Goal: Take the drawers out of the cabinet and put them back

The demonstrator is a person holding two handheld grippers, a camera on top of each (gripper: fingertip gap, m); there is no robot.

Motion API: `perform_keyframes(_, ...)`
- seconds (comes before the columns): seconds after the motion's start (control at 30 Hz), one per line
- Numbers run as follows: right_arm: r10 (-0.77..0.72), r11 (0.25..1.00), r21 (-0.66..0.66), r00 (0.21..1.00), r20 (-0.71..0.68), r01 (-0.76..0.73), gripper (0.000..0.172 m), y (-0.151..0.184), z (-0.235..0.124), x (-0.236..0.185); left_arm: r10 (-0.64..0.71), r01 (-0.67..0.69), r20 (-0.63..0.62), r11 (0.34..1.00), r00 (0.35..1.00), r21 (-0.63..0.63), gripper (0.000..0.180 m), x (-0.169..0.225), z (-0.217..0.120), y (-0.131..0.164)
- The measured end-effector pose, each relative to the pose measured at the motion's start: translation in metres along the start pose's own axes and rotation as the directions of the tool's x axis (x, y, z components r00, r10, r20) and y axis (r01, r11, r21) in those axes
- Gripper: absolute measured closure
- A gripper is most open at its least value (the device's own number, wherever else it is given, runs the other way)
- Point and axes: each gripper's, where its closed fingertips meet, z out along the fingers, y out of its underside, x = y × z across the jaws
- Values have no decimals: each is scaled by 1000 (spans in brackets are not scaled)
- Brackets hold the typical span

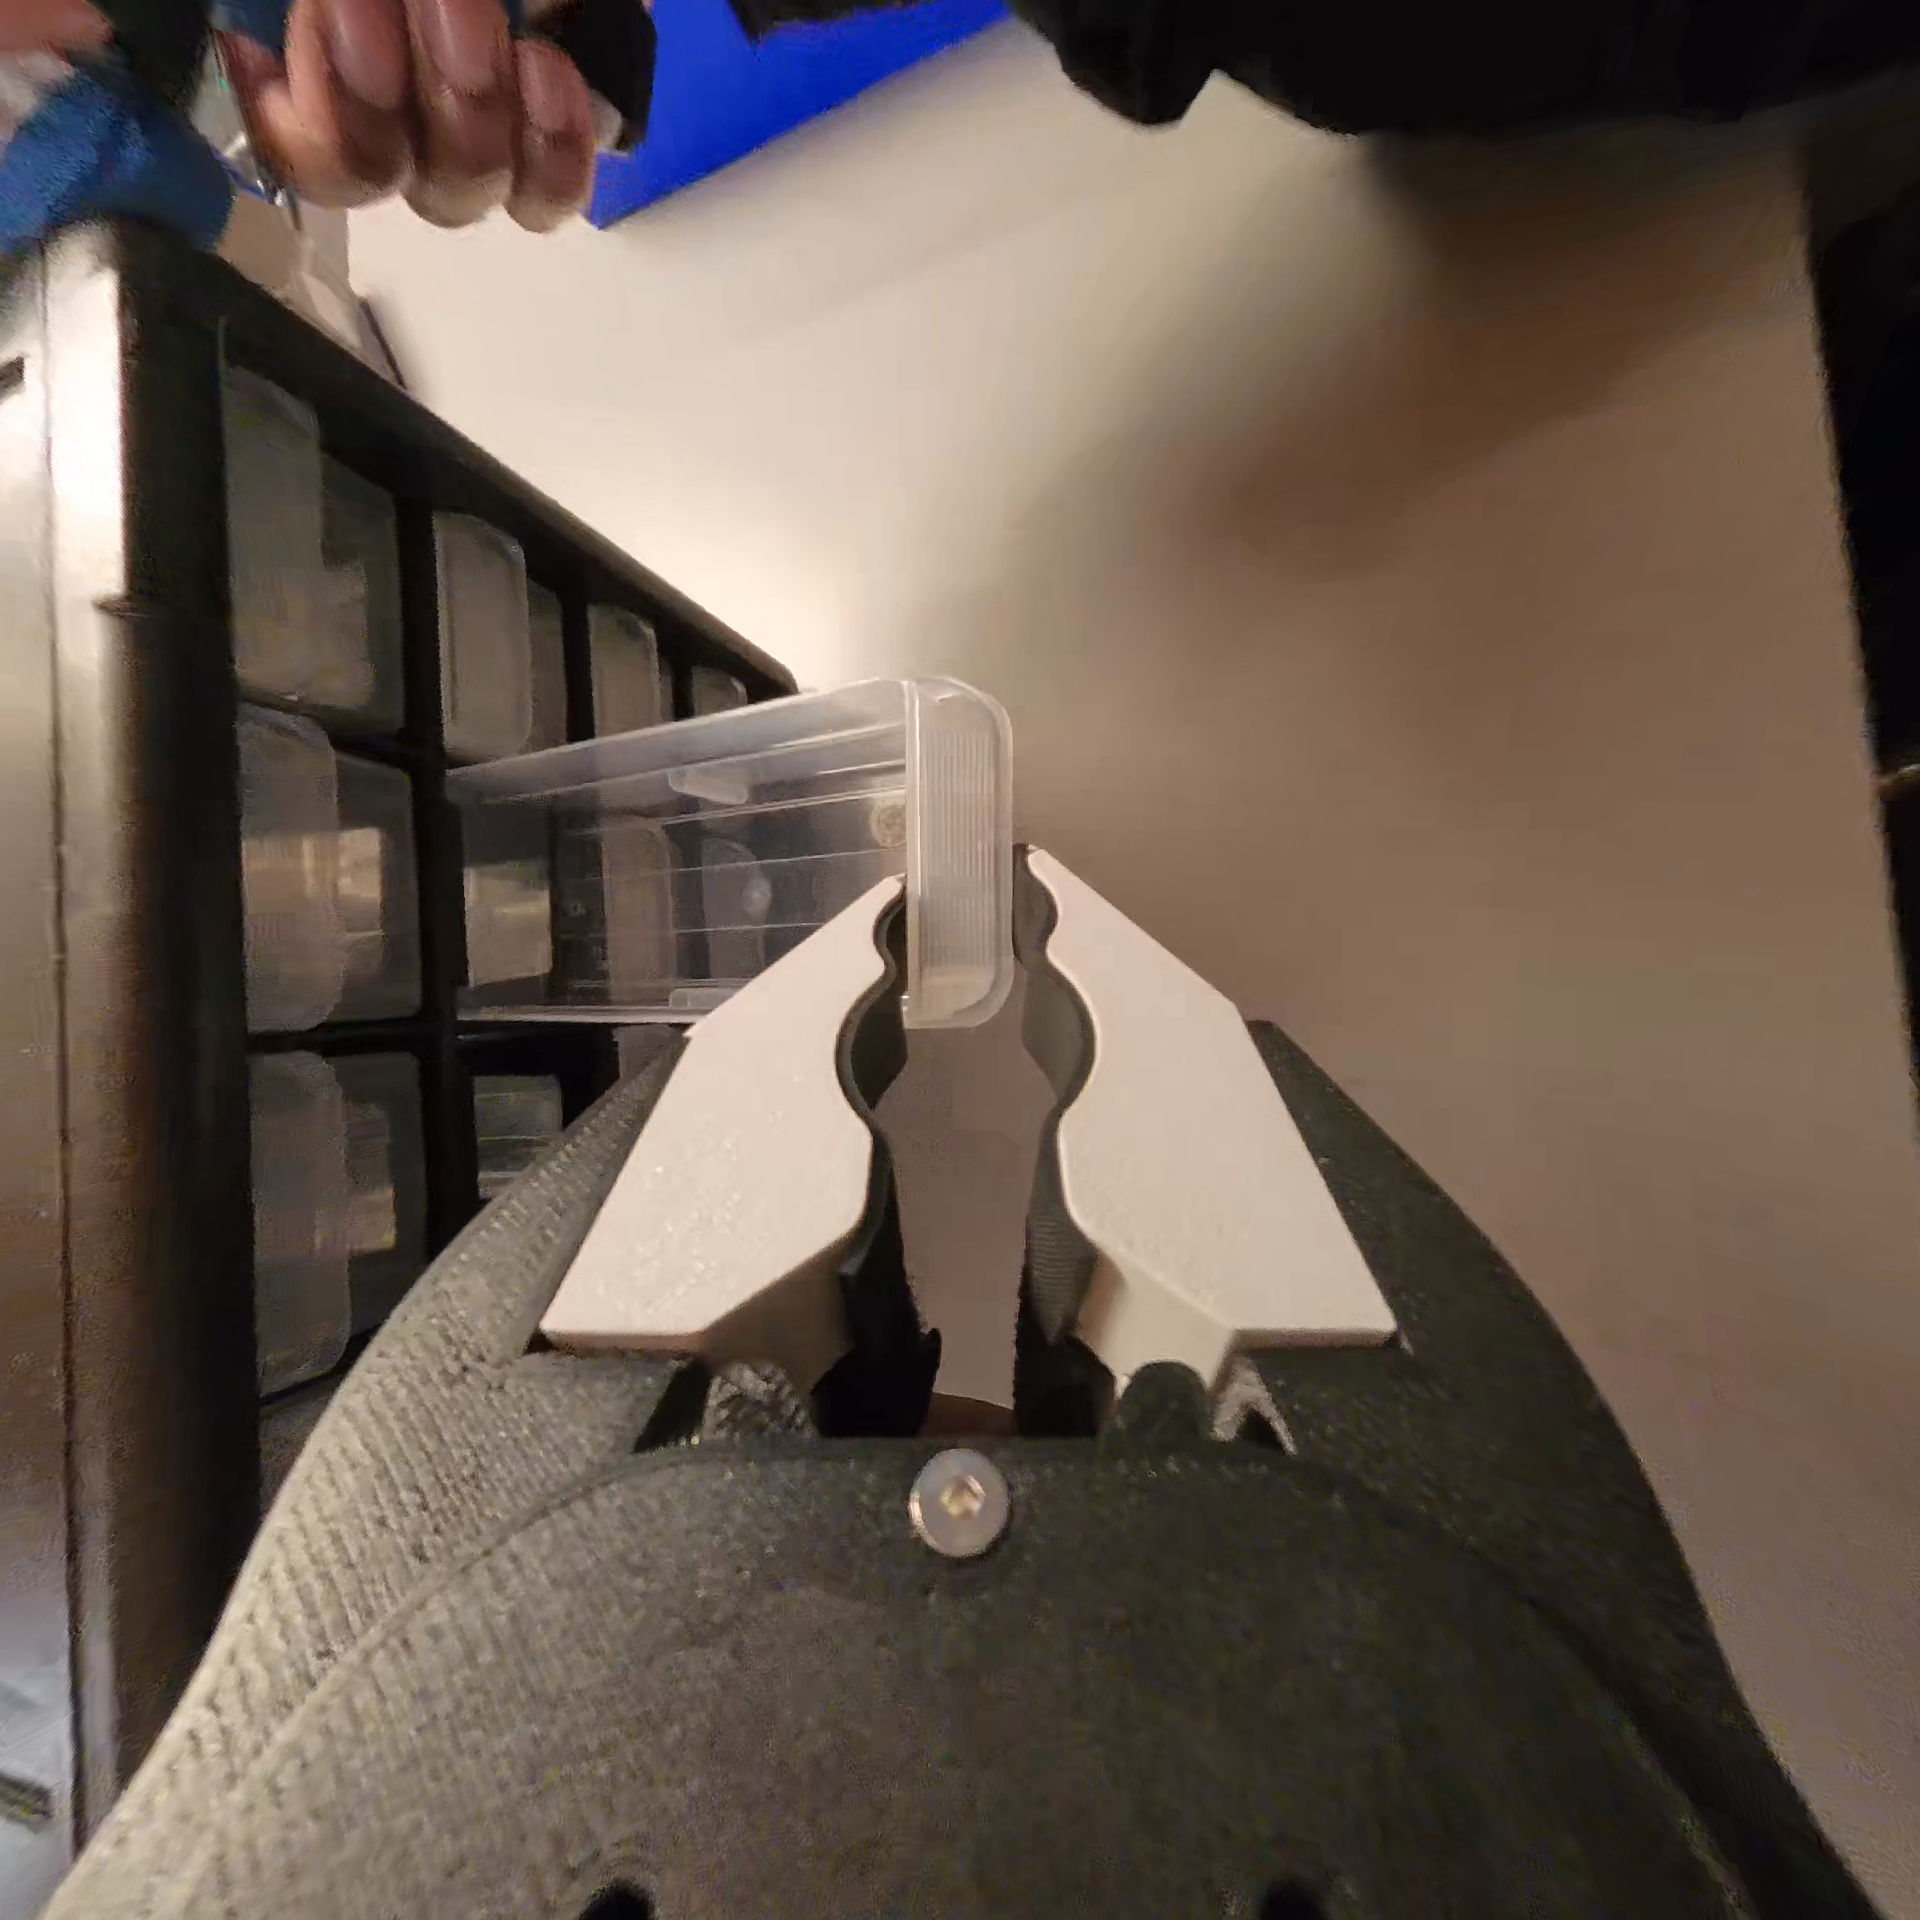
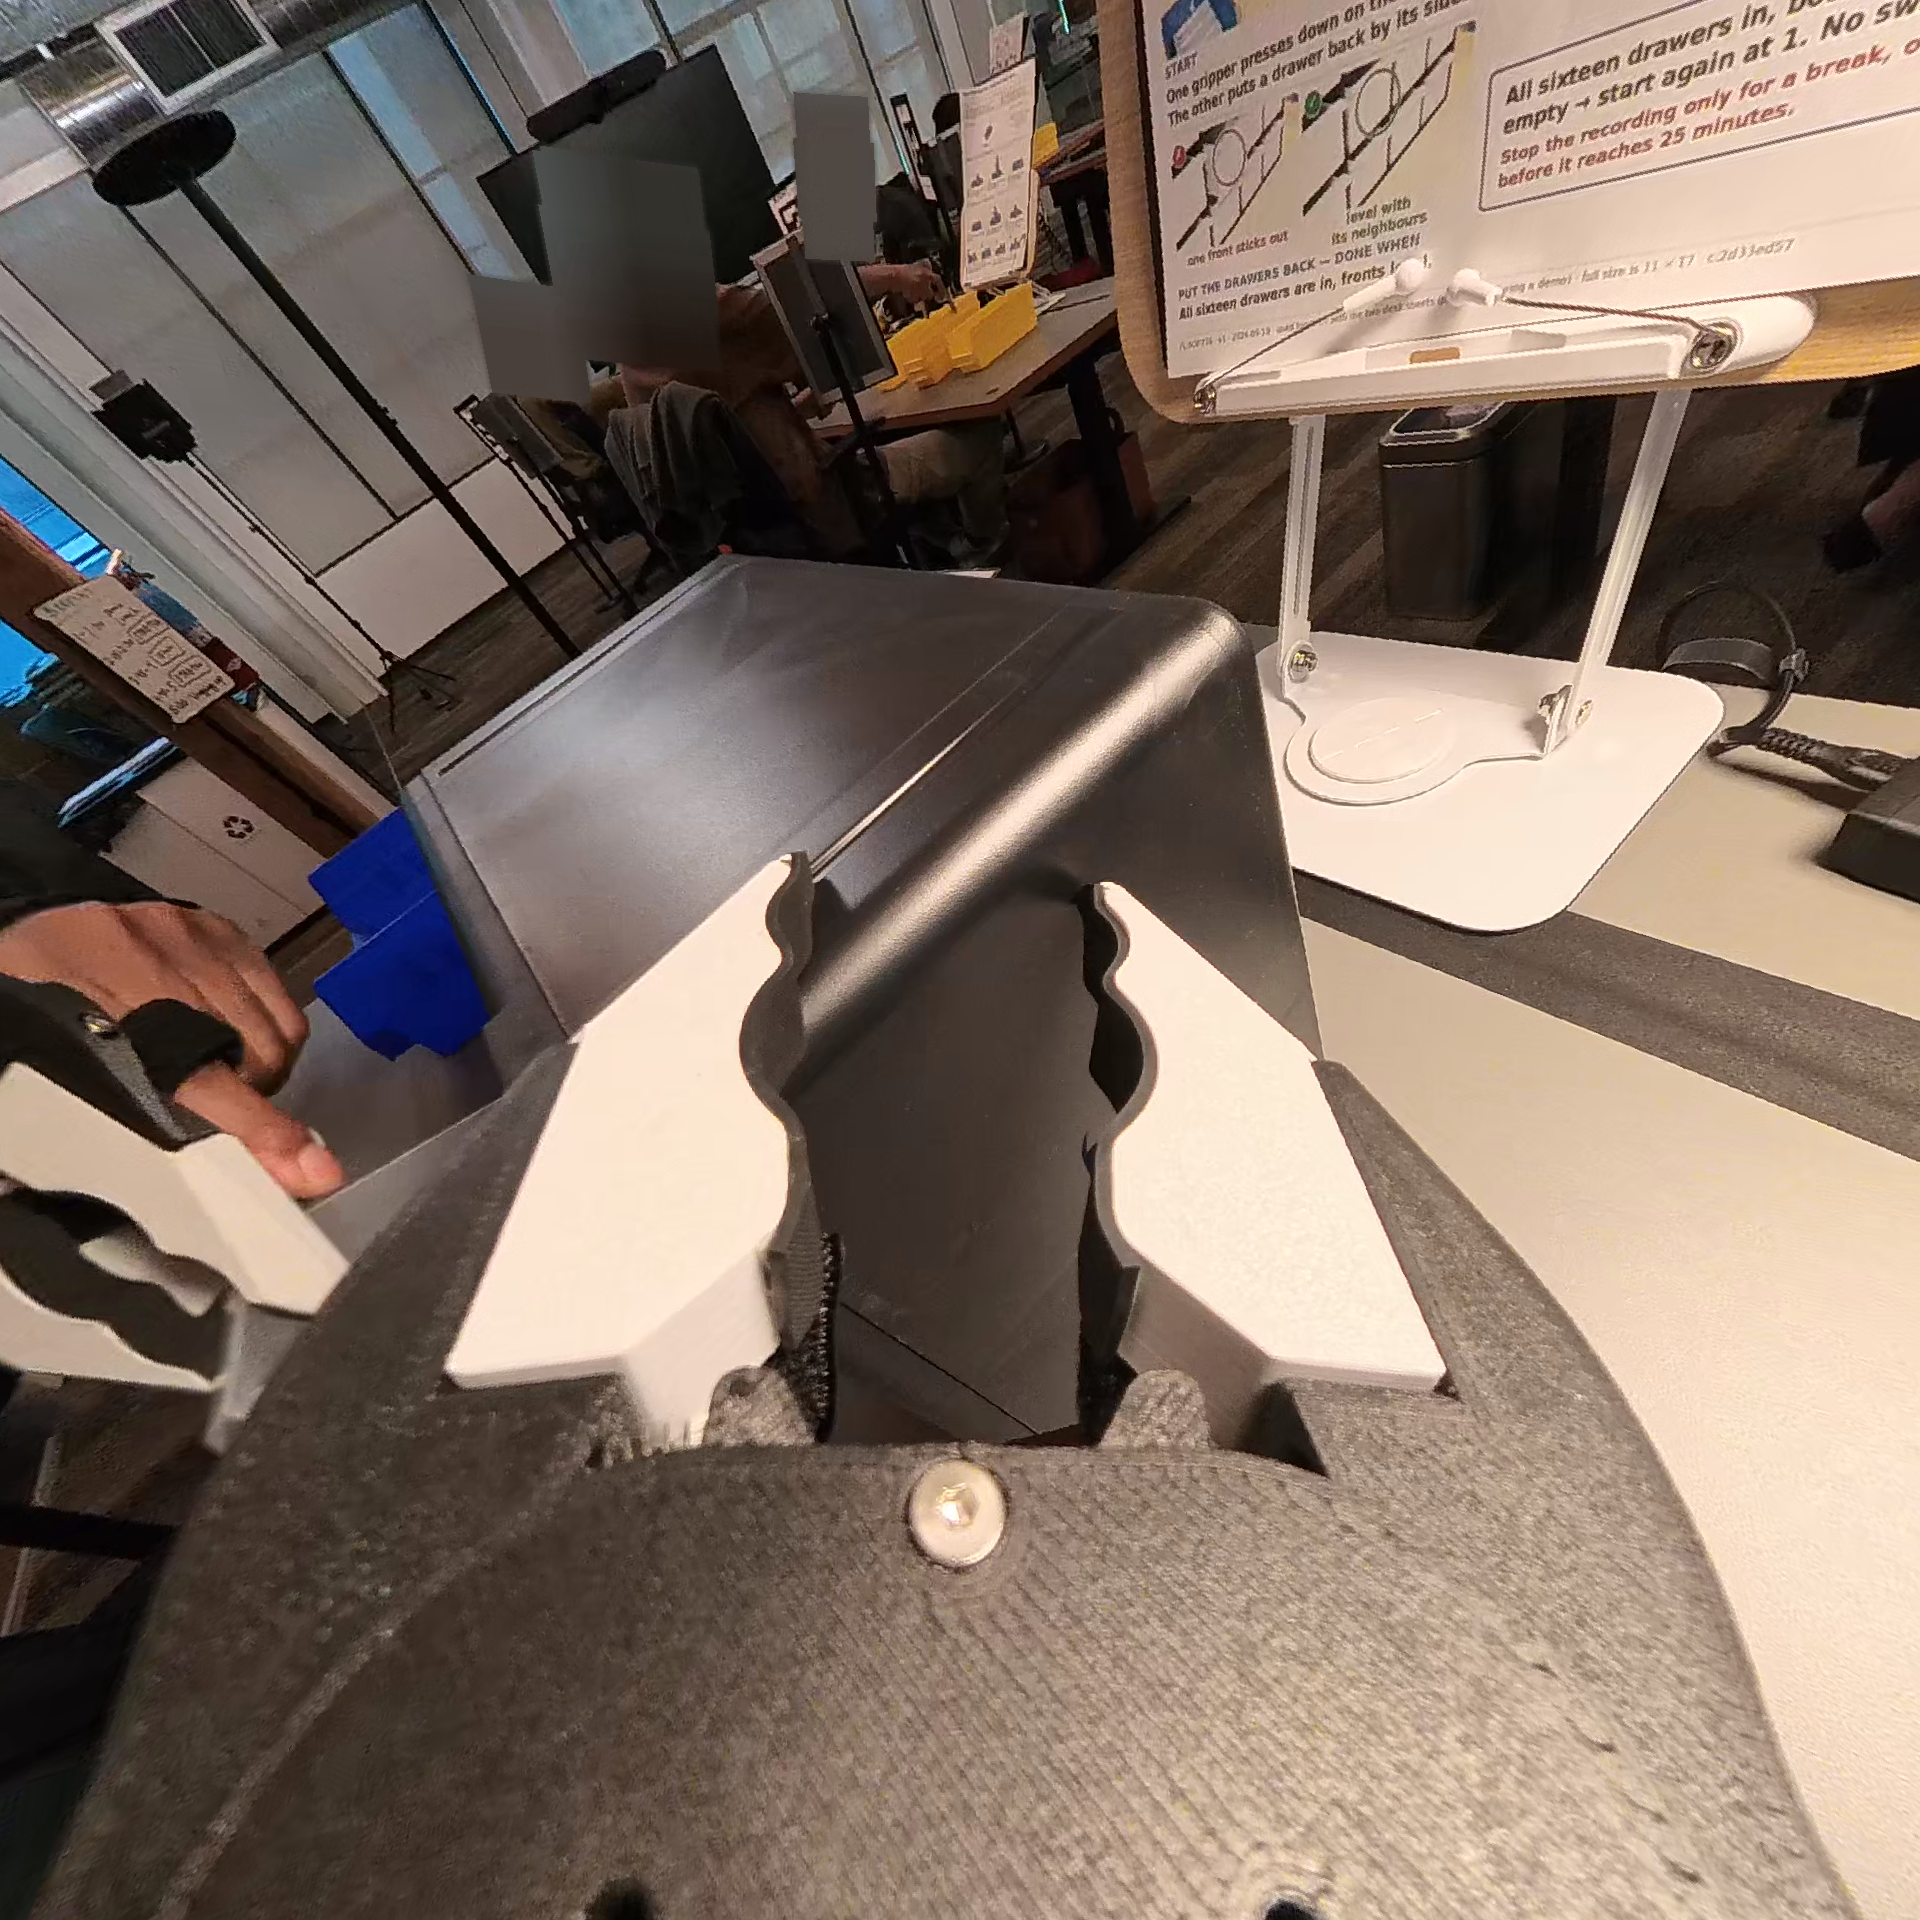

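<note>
In the left wrist view, my left gripper (image 1: 964,883) is shut on the frosted front tab (image 1: 961,831) of a clear plastic drawer (image 1: 686,831). The drawer sticks far out of the black cabinet (image 1: 166,623), level and still partly in its slot. Other clear drawers (image 1: 312,883) sit flush in their slots around it. In the right wrist view, my right gripper (image 2: 951,883) is open over the cabinet's black top (image 2: 727,748), with the rounded top edge running between its fingers and nothing held. The left gripper (image 2: 156,1247) also shows at the lower left, with a hand on it.
A white document stand (image 2: 1455,748) holding a printed sheet stands on the table right of the cabinet. A black cable and adapter (image 2: 1870,831) lie at the far right. A blue bin (image 2: 400,956) sits left of the cabinet. A hand (image 1: 436,114) shows above the cabinet top.
</note>
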Motion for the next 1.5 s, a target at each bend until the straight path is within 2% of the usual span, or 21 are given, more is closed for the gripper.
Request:
perform_keyframes(0.17, -2, 1000, 0, 1000, -1, 2, 117, 0, 0, 0, 111, -98, 199, 992, 974, -73, 163, -22, 22, 20)
perform_keyframes(0.23, -2, 1000, 0, 1000, 0, 2, 117, 0, 0, 0, 133, -122, 297, 991, 946, -58, 164, -34, 25, 20)
perform_keyframes(0.3, -3, 1000, 0, 1000, -1, 3, 117, 0, 0, 0, 135, -122, 433, 991, 891, -58, 154, -53, 23, 20)
perform_keyframes(0.37, -2, 1000, 0, 1000, 0, 2, 117, 0, 0, 0, 150, -138, 511, 989, 846, -61, 141, -62, 18, 22)
perform_keyframes(0.47, -4, 1000, -1, 1000, -1, 4, 117, 0, 0, 0, 117, -150, 515, 988, 849, 24, 136, -54, 9, 16)
perform_keyframes(0.5, -4, 1000, -1, 1000, 0, 4, 117, 0, 0, -1, 106, -161, 504, 985, 857, 67, 140, -49, 6, 12)
perform_keyframes(0.57, -2, 1000, 0, 1000, 1, 2, 117, 0, 0, 0, 99, -170, 443, 978, 891, 121, 161, -34, 5, 7)
perform_keyframes(0.63, -2, 1000, 0, 1000, 1, 2, 117, 0, 0, 0, 88, -143, 400, 984, 912, 109, 170, -30, 12, 11)
perform_keyframes(0.7, -4, 1000, 0, 1000, -1, 4, 117, 0, 0, 0, 77, -116, 421, 991, 904, 68, 172, -41, 20, 17)
perform_keyframes(0.9, -7, 1000, 0, 1000, -5, 7, 118, 0, -1, -1, -44, 12, 497, 998, 866, 67, 165, -86, 38, 27)
perform_keyframes(1.03, -10, 1000, -1, 1000, -6, 10, 118, 0, -1, -1, -97, 46, 465, 992, 880, 120, 156, -80, 40, 27)
perform_keyframes(1.13, -9, 1000, -2, 1000, -5, 9, 118, 0, -1, -1, -115, 53, 457, 988, 882, 146, 150, -64, 21, 33)
perform_keyframes(1.23, -11, 1000, -2, 1000, -5, 11, 118, 0, -1, 0, -172, 115, 474, 983, 864, 146, 144, -56, -14, 58)
perform_keyframes(1.33, -11, 1000, 1, 1000, -2, 11, 118, 0, -1, 0, -255, 213, 526, 967, 812, 141, 140, -61, -66, 99)
perform_keyframes(1.43, -10, 1000, 3, 1000, -2, 10, 118, 0, -1, 0, -334, 314, 593, 939, 733, 141, 136, -77, -127, 145)
perform_keyframes(1.5, -11, 1000, 3, 1000, -4, 11, 118, 0, -1, 0, -316, 350, 678, 932, 664, 92, 136, -92, -169, 185)
